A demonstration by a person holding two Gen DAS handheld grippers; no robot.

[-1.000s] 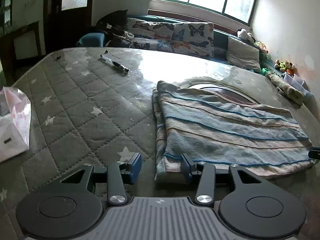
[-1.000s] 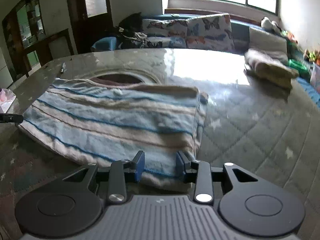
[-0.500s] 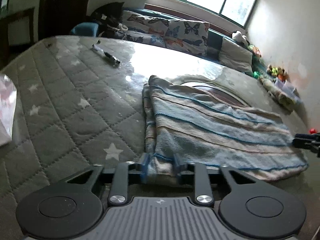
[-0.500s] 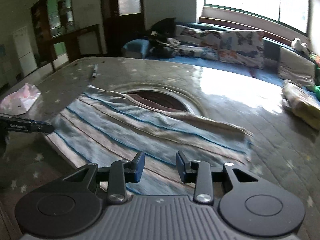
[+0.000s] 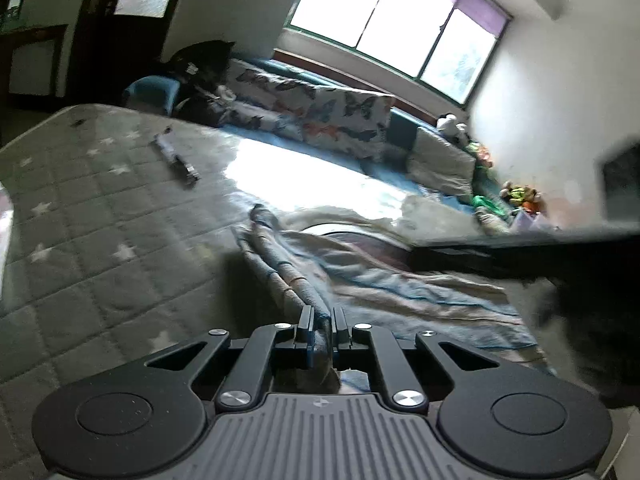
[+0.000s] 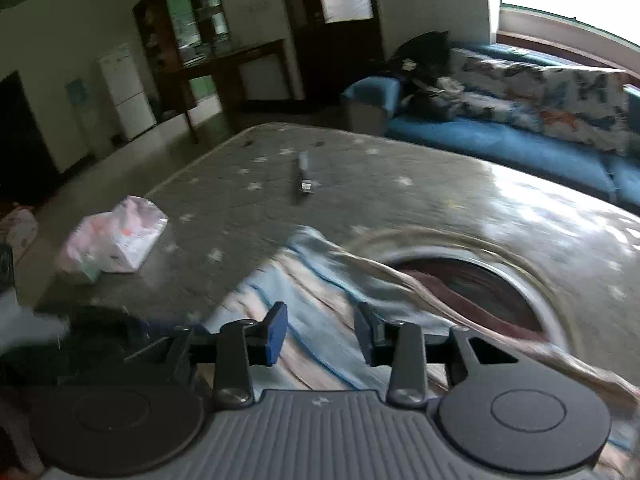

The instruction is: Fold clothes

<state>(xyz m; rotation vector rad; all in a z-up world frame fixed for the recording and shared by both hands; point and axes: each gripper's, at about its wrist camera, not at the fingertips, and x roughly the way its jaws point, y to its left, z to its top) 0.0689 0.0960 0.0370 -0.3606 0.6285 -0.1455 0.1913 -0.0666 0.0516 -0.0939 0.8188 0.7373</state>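
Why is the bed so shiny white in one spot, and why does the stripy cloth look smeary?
Left wrist view: window light glares off the bed; the cloth is slightly blurred. Right wrist view: the cloth smears with motion blur, and glare shows on the bed's far side.

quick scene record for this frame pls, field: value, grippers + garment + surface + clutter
left gripper: shut, pinching the near corner of the striped garment
right gripper: open, over the garment, nothing between its fingers
garment: rumpled, the pinched corner raised, the rest lying on the mattress
surface: quilted grey mattress with a star print
clutter: marker pen; pink plastic bag near the mattress edge
fold state: not finished
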